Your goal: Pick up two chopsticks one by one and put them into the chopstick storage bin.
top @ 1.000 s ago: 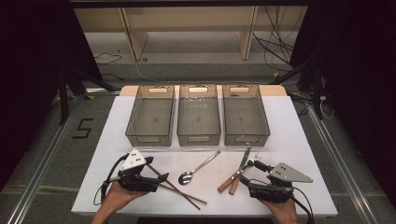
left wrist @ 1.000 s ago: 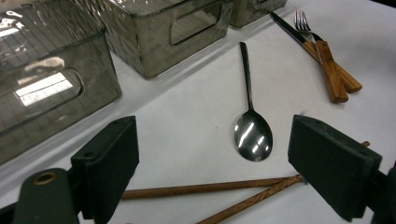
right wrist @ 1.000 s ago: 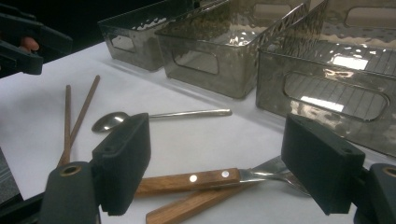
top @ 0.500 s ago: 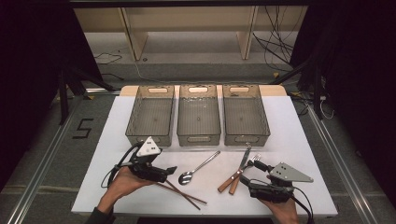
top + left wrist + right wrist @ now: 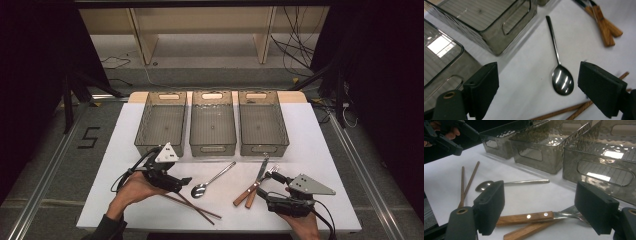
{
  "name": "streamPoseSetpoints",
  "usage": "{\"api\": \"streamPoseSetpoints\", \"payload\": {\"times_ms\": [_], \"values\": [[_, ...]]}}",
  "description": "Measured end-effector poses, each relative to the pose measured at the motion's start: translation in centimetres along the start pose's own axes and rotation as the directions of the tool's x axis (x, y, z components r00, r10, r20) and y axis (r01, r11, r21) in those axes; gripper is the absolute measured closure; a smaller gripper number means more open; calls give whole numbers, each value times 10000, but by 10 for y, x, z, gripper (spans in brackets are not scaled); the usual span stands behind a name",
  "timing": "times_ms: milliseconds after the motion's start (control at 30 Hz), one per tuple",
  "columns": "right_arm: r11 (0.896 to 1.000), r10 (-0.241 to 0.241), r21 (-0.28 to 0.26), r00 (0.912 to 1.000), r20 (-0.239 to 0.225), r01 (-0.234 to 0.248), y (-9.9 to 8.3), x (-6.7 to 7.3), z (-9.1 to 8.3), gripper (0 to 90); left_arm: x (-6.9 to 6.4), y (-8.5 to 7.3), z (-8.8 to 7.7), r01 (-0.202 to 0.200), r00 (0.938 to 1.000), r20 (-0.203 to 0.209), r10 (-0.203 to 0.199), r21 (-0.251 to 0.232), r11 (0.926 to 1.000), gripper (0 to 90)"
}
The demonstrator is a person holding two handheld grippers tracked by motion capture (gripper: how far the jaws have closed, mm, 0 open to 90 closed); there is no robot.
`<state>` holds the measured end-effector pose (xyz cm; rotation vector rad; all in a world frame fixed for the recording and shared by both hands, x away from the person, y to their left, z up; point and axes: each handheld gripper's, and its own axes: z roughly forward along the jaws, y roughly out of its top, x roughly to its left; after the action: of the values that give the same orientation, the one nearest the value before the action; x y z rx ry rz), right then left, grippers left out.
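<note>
Because the spoon [image 5: 561,75] looked thin, stiff, light and slippery, the left gripper [image 5: 537,86], jaws spread wide and empty, would best pinch its handle.

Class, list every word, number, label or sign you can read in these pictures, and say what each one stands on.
"5": a black digit marked on the grey floor, left of the table.
No text can be read on the three bins, the spoon, the chopsticks, the wooden-handled cutlery or the grippers.
</note>
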<state>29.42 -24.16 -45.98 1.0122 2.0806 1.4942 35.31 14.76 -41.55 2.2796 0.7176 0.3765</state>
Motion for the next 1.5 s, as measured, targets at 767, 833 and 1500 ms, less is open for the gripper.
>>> {"api": "streamPoseSetpoints", "payload": {"times_ms": [767,833,1500], "values": [[9999,-139,48,9999,-22,139,0,1,-1,252,-8,-22,7,-1653,9848,1009,1414,2940,9414,293],[9999,-133,52,9999,-33,133,0,1,0,252,-8,-24,8,-1924,9796,1162,1640,3068,9321,312],[9998,-139,134,9998,-132,141,0,2,1,260,-11,-35,33,-3196,9428,2318,2395,4256,8466,477]]}}
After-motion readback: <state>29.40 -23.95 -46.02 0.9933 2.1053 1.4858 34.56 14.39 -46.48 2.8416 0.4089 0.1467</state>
